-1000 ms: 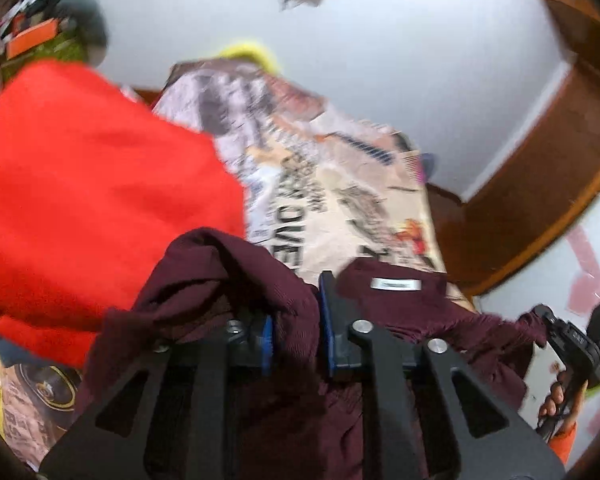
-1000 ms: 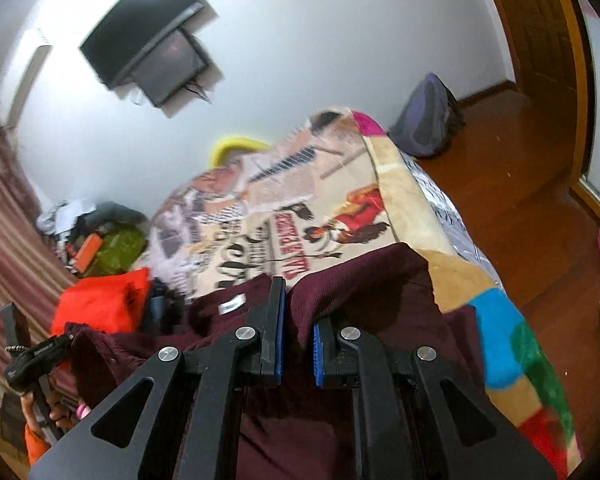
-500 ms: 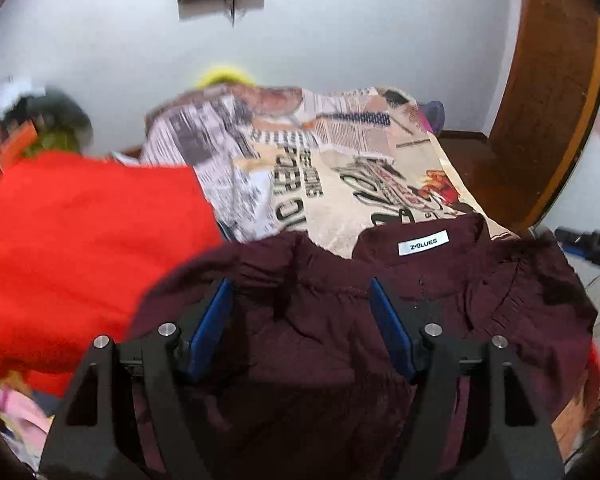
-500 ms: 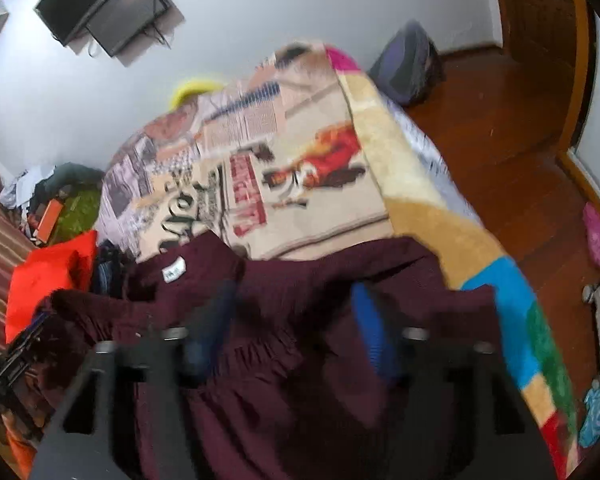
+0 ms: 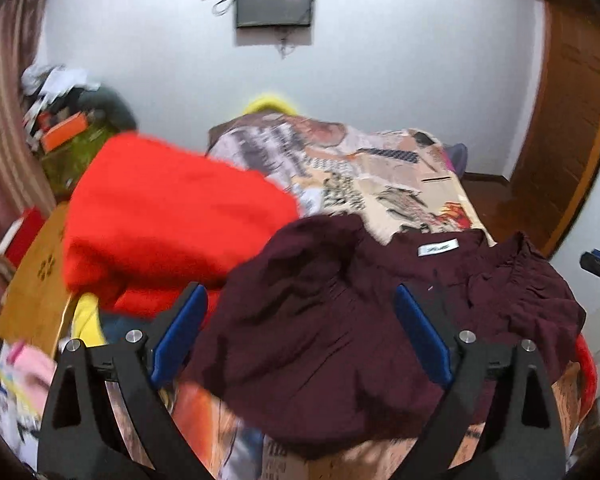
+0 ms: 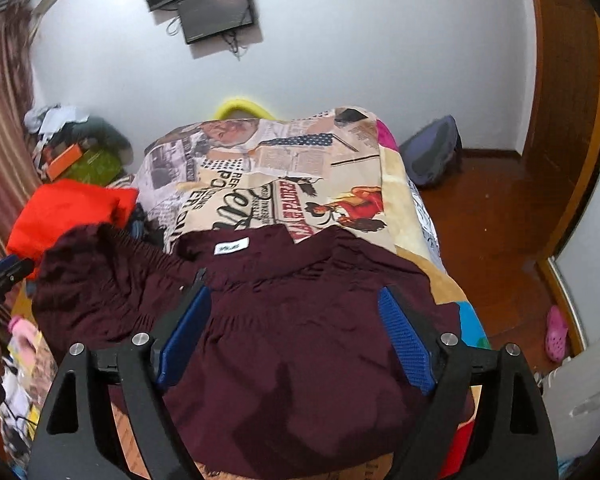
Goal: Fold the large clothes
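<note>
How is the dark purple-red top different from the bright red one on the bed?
The maroon top is dark wine-coloured; the red garment is bright orange-red. The maroon top lies spread out at the near end of the bed, under both open grippers; the red garment sits bunched in a heap off to the left. The maroon top shows a white neck label; no label shows on the red garment. Both are soft clothes, and neither is being held.

The blanket reads "POWER"; the garment label is illegible.
</note>
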Motion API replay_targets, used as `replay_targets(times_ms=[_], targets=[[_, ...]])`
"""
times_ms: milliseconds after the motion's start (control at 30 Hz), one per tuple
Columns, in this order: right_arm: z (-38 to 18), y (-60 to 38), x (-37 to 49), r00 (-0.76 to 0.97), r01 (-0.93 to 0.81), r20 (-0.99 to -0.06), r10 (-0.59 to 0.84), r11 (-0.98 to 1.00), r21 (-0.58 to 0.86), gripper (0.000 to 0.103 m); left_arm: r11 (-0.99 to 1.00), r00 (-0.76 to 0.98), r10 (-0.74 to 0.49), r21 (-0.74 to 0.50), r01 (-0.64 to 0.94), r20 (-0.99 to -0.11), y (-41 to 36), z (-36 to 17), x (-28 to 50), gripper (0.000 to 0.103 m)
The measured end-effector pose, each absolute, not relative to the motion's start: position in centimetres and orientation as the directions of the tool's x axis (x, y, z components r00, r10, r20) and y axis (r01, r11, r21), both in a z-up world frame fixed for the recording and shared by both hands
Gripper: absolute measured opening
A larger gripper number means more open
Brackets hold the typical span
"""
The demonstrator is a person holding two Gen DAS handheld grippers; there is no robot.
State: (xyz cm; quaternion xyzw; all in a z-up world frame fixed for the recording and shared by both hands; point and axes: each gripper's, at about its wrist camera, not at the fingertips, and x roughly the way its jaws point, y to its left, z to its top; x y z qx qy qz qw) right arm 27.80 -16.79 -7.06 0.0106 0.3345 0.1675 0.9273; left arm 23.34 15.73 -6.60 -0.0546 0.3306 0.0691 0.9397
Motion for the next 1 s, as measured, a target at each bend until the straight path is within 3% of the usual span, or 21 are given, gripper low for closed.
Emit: replay_targets(times_ms=[233, 400, 633, 767, 800, 900, 967, 1000], targets=[[-7.9, -13.9, 26.4, 0.7, -0.339, -0.631, 0.336, 0.933, 0.12, 0.083, 0.894, 0.692, 0.152, -0.2, -0.401, -0.706, 21.0, -12.5, 20.4, 0.094], [-9.3, -12.1, 26.3, 0.669, -0.343, -0.66, 0.342, 0.93, 0.135, 0.083, 0.805, 0.649, -0.009, -0.39, -0.447, -0.761, 22.9, -17.6, 20.6, 0.094], [-11.5, -10.8, 26.4, 0.625, -0.337, -0.712, 0.321, 0.933, 0.125, 0.083, 0.693, 0.686, -0.205, -0.598, -0.402, -0.698, 23.3, -21.2, 22.7, 0.094], [-12.8, -10.9, 26.5, 0.589, -0.333, -0.742, 0.32, 0.933, 0.137, 0.083, 0.664, 0.721, -0.161, -0.614, -0.427, -0.675, 23.1, -21.3, 24.2, 0.093], [-13.0, -10.9, 26.5, 0.581, -0.332, -0.749, 0.319, 0.933, 0.14, 0.083, 0.657, 0.73, -0.161, -0.624, -0.423, -0.664, 23.0, -21.3, 24.6, 0.089], [-13.4, -10.9, 26.5, 0.573, -0.327, -0.761, 0.304, 0.936, 0.127, 0.083, 0.655, 0.738, -0.2, -0.649, -0.388, -0.644, 21.8, -21.0, 25.9, 0.066], [-13.3, -11.0, 26.4, 0.575, -0.327, -0.759, 0.305, 0.936, 0.129, 0.083, 0.693, 0.734, -0.15, -0.6, -0.4, -0.663, 20.9, -20.0, 26.0, 0.057], [-13.2, -11.1, 26.4, 0.577, -0.327, -0.756, 0.308, 0.936, 0.132, 0.083, 0.709, 0.736, -0.138, -0.585, -0.393, -0.662, 20.5, -19.4, 25.8, 0.045]])
